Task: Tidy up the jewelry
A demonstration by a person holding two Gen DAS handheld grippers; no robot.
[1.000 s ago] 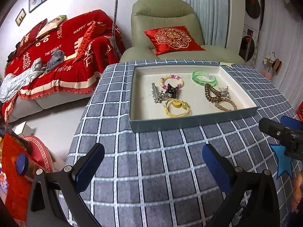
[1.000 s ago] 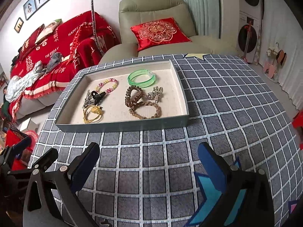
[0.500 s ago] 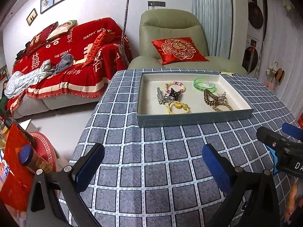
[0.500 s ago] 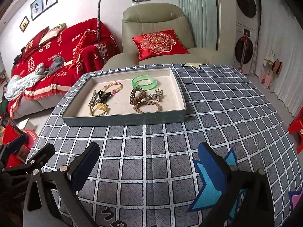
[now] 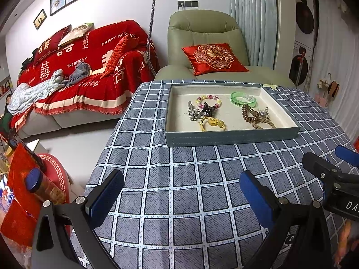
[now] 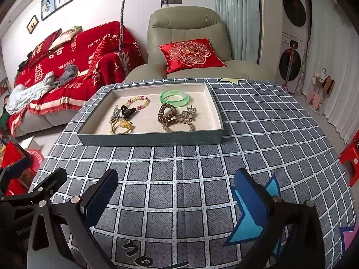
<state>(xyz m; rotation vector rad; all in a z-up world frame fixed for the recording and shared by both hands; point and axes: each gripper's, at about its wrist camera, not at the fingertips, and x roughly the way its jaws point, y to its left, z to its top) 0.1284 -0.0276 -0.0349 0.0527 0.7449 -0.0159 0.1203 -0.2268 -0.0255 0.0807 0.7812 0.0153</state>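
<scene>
Grey-blue shallow rectangular tray (image 6: 152, 137) sits on the checked tablecloth (image 6: 179, 179), holding bracelets, hair ties and clips, all loose. Left gripper (image 5: 181, 192) and right gripper (image 6: 176, 192) hover well short, jaws apart and empty. Any further pick likely needs a slow, low approach over the tray's front wall.

Both wrist views look forward low over the desk (image 5: 179, 179) toward the armchair (image 6: 186, 27), the left from farther left, sharing the tray (image 5: 231, 137) well ahead.
</scene>
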